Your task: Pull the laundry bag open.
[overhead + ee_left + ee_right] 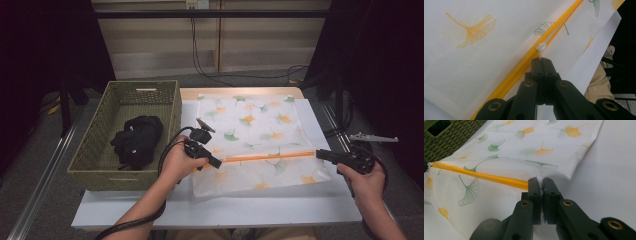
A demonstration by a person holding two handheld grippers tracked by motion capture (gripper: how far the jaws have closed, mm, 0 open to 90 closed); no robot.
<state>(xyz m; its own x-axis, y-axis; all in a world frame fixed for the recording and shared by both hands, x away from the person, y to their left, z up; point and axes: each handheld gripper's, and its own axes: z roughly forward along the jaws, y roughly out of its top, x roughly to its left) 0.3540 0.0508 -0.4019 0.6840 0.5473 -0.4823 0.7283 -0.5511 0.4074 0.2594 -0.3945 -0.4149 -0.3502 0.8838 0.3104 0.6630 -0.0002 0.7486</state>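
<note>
A white mesh bag (255,122) printed with ginkgo leaves lies flat on the table, with an orange zipper (270,157) across its near part. At the zipper's left end, my left gripper (218,164) is shut on the small white zipper pull (541,47), seen just beyond its tips (541,60). My right gripper (320,154) is at the zipper's right end. In the right gripper view its jaws (541,181) pinch the bag's fabric beside the zipper (481,175). The bag is stretched a little between the two grippers.
A green woven basket (100,135) stands left of the bag and holds a black bundle of cloth (137,140). A white sheet (250,205) covers the table under the bag. A grey bracket (372,137) juts in at the right edge.
</note>
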